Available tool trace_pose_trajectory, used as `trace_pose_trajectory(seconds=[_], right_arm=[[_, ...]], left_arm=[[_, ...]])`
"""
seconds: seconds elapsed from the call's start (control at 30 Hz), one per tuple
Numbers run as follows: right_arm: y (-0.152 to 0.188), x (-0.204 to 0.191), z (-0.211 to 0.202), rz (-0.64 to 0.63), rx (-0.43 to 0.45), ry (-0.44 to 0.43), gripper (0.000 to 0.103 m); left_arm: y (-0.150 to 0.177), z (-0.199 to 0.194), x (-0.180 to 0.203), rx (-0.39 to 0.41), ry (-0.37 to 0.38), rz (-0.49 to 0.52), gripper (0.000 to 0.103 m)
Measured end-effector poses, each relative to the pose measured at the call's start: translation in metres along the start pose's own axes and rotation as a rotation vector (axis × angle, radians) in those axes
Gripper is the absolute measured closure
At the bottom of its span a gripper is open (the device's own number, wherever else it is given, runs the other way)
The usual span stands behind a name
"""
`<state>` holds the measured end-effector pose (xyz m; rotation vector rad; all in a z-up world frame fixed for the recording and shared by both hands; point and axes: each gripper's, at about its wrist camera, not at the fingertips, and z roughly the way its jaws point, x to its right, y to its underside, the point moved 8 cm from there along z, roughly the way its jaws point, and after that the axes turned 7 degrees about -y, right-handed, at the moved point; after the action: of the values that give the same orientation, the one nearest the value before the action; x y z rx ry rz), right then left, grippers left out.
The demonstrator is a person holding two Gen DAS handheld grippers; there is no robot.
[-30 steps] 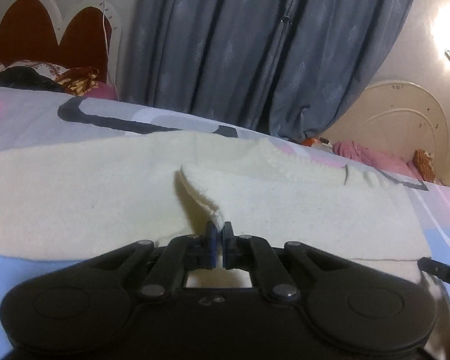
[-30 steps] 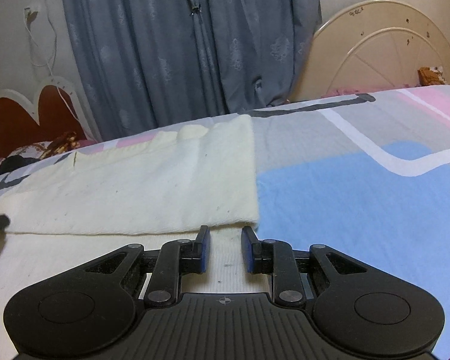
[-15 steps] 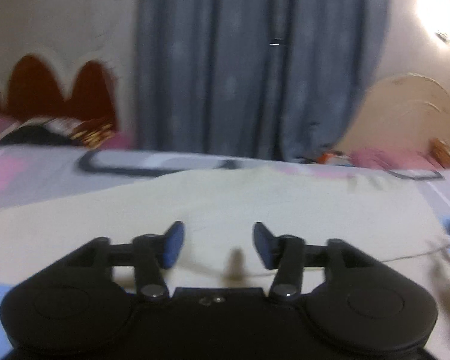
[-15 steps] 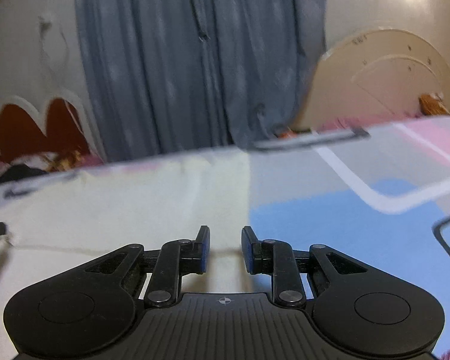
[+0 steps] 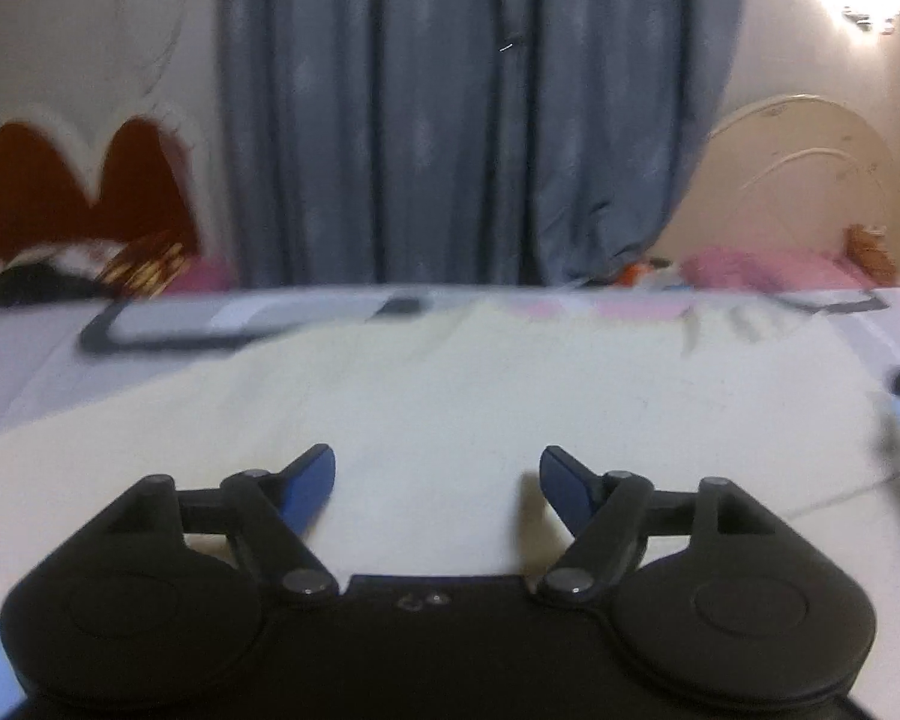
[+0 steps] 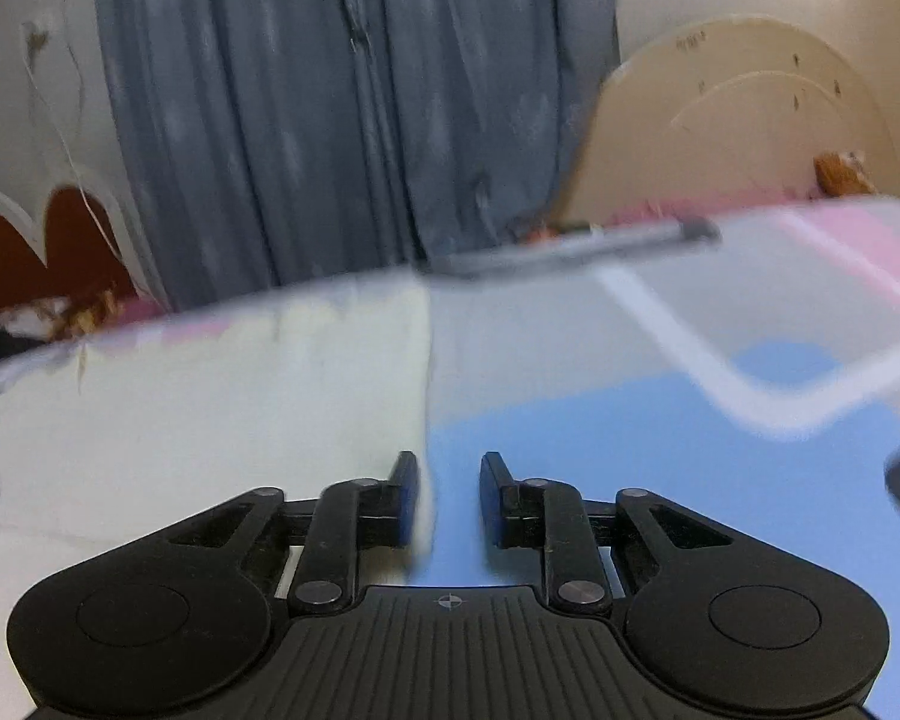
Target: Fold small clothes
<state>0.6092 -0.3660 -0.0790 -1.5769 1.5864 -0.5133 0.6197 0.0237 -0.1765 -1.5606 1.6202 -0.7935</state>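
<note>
Released since one second earlier, when they pinched a raised tuft of fabric, the left tongs [image 5: 437, 471] now stand spread wide and empty, their blue pads [image 5: 306, 489] well apart above the cream garment [image 5: 480, 396]. The peak of cloth they had lifted is gone; the fabric beneath them lies flat, which suggests the fold on this side has been laid down. Motion blur in both views indicates that the tools are travelling.

The right tongs [image 6: 448, 501] hold nothing and keep the same moderate gap as before. They have shifted sideways: the garment's straight right edge [image 6: 425, 372], formerly off to one side of their fingers, now runs between them, with the left finger over cream cloth and the right finger over the blue patch of the bedsheet [image 6: 630, 480]. Whether either finger touches the fabric cannot be told.

The garment lies spread on the bed, its far edge toward the grey curtain [image 5: 480, 108]. The red scalloped headboard [image 5: 84, 186] stands to the left of the curtain.

Judgement: one fold appears complete, and both tools seem to be repositioning for the next grasp, probably at the right edge.
</note>
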Motion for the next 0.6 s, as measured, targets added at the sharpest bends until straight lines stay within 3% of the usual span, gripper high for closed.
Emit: trace_pose_trajectory(seconds=[0.13, 0.23, 0.33, 0.4, 0.5, 0.53, 0.6], right_arm=[[-0.023, -0.029, 0.04, -0.063, 0.005, -0.083, 0.081], [-0.021, -0.04, 0.076, -0.146, -0.061, -0.121, 0.081], [-0.017, -0.005, 0.091, -0.132, -0.079, -0.019, 0.081], [-0.021, 0.011, 0.09, -0.081, -0.076, -0.014, 0.087], [-0.018, -0.001, 0.089, -0.195, -0.086, 0.029, 0.087], [-0.018, -0.003, 0.083, -0.196, -0.081, 0.035, 0.087], [-0.018, -0.018, 0.067, -0.209, -0.034, 0.003, 0.087]], left_arm=[[-0.014, 0.019, 0.033, 0.005, 0.009, 0.048, 0.025], [-0.008, 0.041, 0.03, -0.043, -0.023, 0.035, 0.025], [-0.004, 0.042, -0.002, -0.053, -0.075, -0.037, 0.024], [-0.004, 0.045, -0.008, -0.064, -0.077, -0.057, 0.024], [-0.011, 0.036, 0.002, -0.044, -0.104, -0.02, 0.026], [-0.013, 0.028, 0.006, -0.026, -0.08, -0.009, 0.024], [-0.01, 0.019, 0.012, -0.015, -0.073, -0.004, 0.022]])
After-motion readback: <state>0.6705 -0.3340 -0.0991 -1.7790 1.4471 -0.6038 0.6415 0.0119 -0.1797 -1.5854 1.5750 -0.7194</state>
